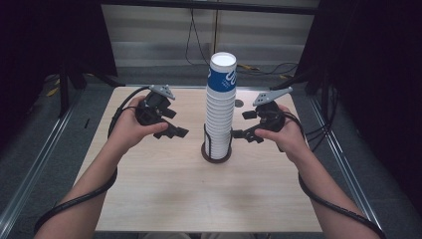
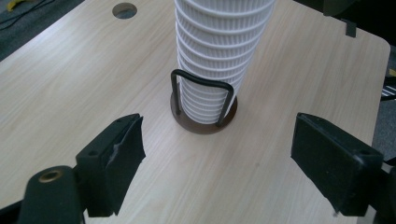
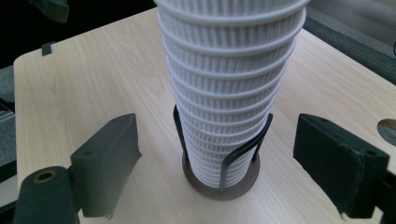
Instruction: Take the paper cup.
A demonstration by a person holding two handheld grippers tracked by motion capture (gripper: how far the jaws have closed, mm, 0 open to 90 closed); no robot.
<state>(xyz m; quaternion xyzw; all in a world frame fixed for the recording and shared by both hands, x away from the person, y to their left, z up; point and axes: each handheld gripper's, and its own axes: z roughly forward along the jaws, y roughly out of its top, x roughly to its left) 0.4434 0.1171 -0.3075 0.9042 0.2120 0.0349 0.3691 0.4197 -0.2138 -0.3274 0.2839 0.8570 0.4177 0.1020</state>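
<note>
**Tall cup stack stood between your two open grippers**

The stack of paper cups (image 1: 219,107) stood near the middle of the table (image 1: 164,189), seated in a round brown holder (image 1: 217,155) with black wire loops (image 2: 201,95) rising around its lowest cups. You held your left gripper (image 1: 171,127) to the left of the stack and your right gripper (image 1: 244,130) close on its right; neither touched it. Both had their jaws spread wide with nothing between them, as each gripper view showed the stack framed by open black pads.

You were dealing with something that looked light and easily crushed: thin paper walls with ribbed white sleeves, nested tightly. The ribbing probably gave your pads decent friction, but a hard squeeze could have dented a cup. The stack was tall and narrow, so it would likely have swayed or tipped if you pushed it sideways. The safest hold was probably just under the rim of the top cup (image 1: 222,74), pulling straight upward while your other gripper steadied the cups below.

The top cup carried a blue band with white lettering; it was too small and curved away for you to read.
</note>
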